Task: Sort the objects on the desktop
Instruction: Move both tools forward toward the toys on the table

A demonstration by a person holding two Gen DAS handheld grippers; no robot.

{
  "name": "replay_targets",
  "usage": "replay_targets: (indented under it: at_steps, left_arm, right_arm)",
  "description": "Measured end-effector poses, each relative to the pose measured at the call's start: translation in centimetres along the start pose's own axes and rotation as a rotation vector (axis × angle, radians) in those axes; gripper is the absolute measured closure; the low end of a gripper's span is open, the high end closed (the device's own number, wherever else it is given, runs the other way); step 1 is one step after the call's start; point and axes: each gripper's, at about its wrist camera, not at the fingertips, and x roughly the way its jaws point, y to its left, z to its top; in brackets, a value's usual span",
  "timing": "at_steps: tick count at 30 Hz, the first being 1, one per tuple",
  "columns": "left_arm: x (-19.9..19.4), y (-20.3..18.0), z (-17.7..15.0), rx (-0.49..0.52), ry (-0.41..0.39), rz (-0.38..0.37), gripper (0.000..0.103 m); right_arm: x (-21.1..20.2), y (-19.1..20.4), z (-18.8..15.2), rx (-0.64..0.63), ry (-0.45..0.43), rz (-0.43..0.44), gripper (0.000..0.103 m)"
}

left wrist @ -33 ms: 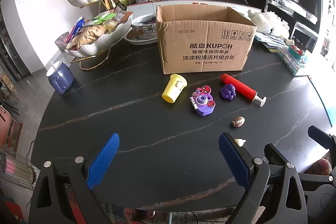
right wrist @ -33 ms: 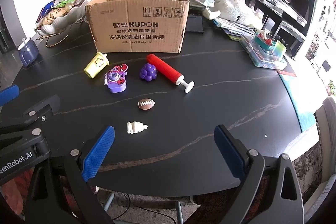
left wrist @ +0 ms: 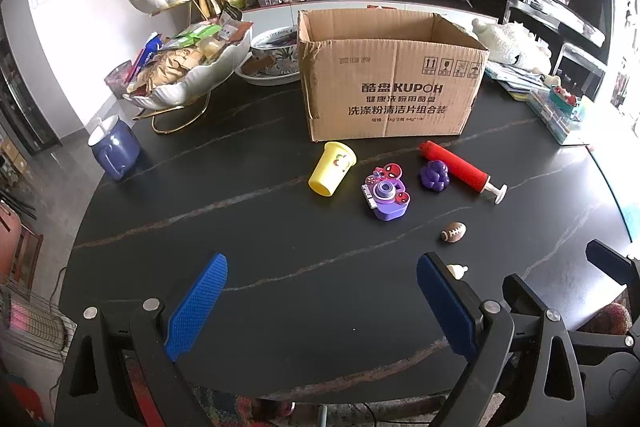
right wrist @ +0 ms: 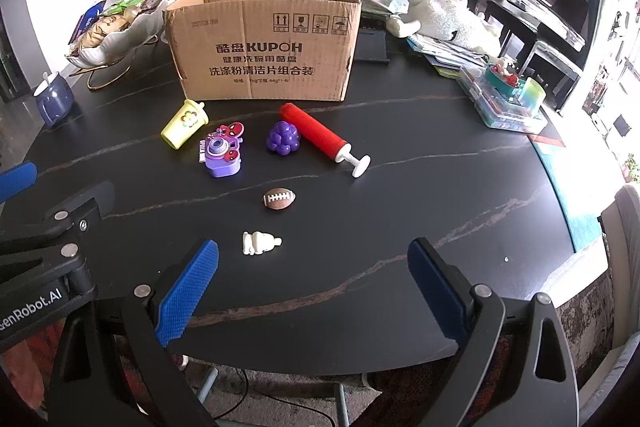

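Observation:
An open cardboard box (left wrist: 392, 79) (right wrist: 264, 43) stands at the back of the black table. In front of it lie a yellow cup (left wrist: 331, 169) (right wrist: 184, 123), a purple toy camera (left wrist: 386, 191) (right wrist: 221, 155), a purple grape toy (left wrist: 435, 175) (right wrist: 284, 138), a red hand pump (left wrist: 460, 169) (right wrist: 320, 137), a small toy football (left wrist: 454, 231) (right wrist: 279, 199) and a small white bottle toy (left wrist: 457, 270) (right wrist: 260, 242). My left gripper (left wrist: 322, 301) is open and empty above the near table edge. My right gripper (right wrist: 314, 289) is open and empty, just short of the white bottle toy.
A blue mug (left wrist: 114, 149) stands at the left. A white tiered dish with snacks (left wrist: 184, 75) is at the back left. A plush toy (right wrist: 444, 15), books and a clear plastic case (right wrist: 508, 103) are at the right. The table edge (right wrist: 400, 359) runs close below both grippers.

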Motion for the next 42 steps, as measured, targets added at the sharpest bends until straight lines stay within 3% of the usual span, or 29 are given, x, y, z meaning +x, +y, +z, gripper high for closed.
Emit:
replay_targets:
  at_steps: [42]
  left_arm:
    - [1.9, 1.7, 0.2, -0.061, 0.022, -0.015, 0.009]
  right_arm:
    - [0.9, 0.9, 0.0, -0.029, -0.005, 0.019, 0.009]
